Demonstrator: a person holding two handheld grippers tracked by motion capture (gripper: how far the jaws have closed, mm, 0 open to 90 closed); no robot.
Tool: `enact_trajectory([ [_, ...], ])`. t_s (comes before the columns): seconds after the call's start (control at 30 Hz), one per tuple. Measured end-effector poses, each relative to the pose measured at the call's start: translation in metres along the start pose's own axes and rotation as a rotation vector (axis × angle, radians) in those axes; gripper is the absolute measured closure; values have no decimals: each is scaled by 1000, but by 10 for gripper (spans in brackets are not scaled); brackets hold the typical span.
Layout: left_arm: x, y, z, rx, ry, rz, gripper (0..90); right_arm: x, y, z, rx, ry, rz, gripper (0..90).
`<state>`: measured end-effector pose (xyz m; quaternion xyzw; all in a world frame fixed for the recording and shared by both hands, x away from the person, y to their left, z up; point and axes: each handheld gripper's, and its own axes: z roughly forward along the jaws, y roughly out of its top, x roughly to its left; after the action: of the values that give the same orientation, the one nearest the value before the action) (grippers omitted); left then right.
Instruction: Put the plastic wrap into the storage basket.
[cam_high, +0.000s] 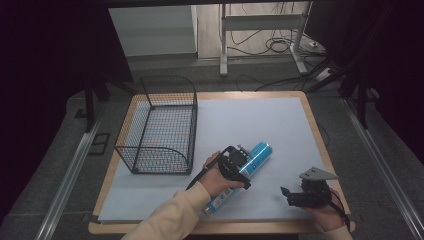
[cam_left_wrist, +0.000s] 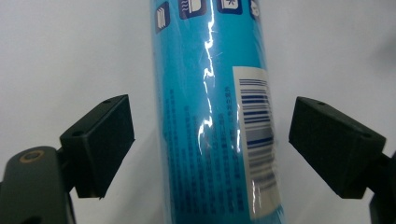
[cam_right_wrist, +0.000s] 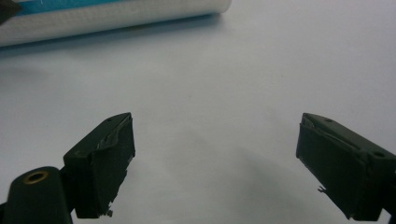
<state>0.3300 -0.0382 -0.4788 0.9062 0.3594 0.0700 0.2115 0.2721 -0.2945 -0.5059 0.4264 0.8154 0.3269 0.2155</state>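
A blue cylindrical tube (cam_high: 247, 170) with a barcode label lies slantwise on the white mat, one end towards the table's front. My left gripper (cam_high: 235, 165) hovers over its middle; in the left gripper view the tube (cam_left_wrist: 215, 112) runs between the two black jaws, which stand wide of it on either side with gaps, so the left gripper (cam_left_wrist: 210, 144) is open. My right gripper (cam_high: 295, 196) rests near the front right of the mat, open, with bare mat between its jaws (cam_right_wrist: 215, 158). The tube's end (cam_right_wrist: 116, 18) shows at the top of the right gripper view.
A black wire basket (cam_high: 160, 127) stands on the left part of the table, open at the top. The white mat (cam_high: 260, 120) covers a wooden table (cam_high: 316, 125). Dark floor, rails and a desk frame with cables (cam_high: 265, 35) lie beyond.
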Motion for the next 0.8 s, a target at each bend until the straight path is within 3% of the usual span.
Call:
enact_trajectory([
  [0.17,1,5,9,39,13,14,139,0,0,0,-3,8,-3,120],
  [0.43,1,8,22,95,-3,3,175,-1,0,0,-2,2,-4,120],
  [0.53,2,10,23,97,-14,-13,216,0,0,0,-3,2,-7,120],
  [0.63,4,12,27,97,-25,-56,242,0,0,-1,-4,1,-9,120],
  [0.7,4,12,26,101,-42,-59,303,-1,0,-1,-7,-4,-6,120],
  [0.8,4,14,26,111,-44,-61,308,-2,0,-3,-17,-14,-1,123],
])
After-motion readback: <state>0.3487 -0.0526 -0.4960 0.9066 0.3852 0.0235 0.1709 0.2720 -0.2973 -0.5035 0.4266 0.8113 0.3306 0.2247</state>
